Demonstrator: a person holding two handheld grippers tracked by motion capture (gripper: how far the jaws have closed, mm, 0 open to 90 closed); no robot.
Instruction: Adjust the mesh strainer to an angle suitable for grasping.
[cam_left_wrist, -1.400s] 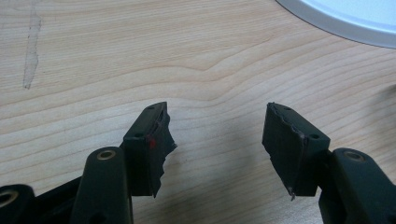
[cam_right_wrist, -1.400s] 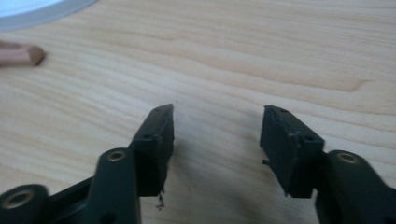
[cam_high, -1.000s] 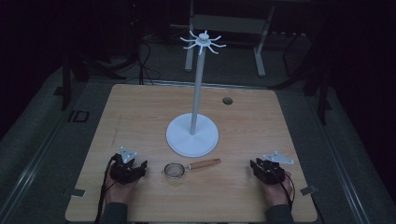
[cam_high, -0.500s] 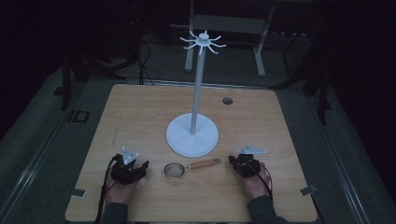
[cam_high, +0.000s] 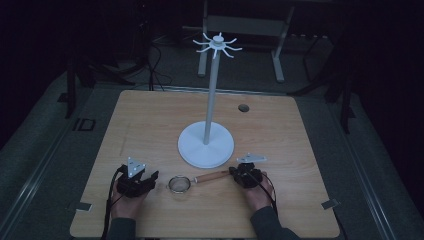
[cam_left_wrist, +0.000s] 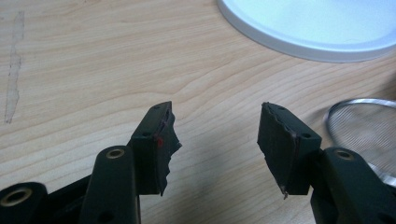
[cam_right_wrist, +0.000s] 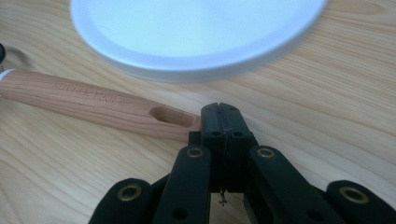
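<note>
Dim floor and dark stands ring my pale wooden table (cam_high: 150, 125), where a white hook stand (cam_high: 206, 145) rises from its round base at the centre. At 6 o'clock from that base lies a small strainer (cam_high: 178, 184) with a wooden handle (cam_high: 212, 176) that points toward 3 o'clock. My right gripper (cam_high: 235, 171) has its jaws pressed flat together with nothing between them, tips at the slotted end of the handle, while my left gripper (cam_high: 155, 176), at 9 o'clock of the mesh bowl, has been narrowing slightly, yet its jaws stand wide with only bare wood between them.
</note>
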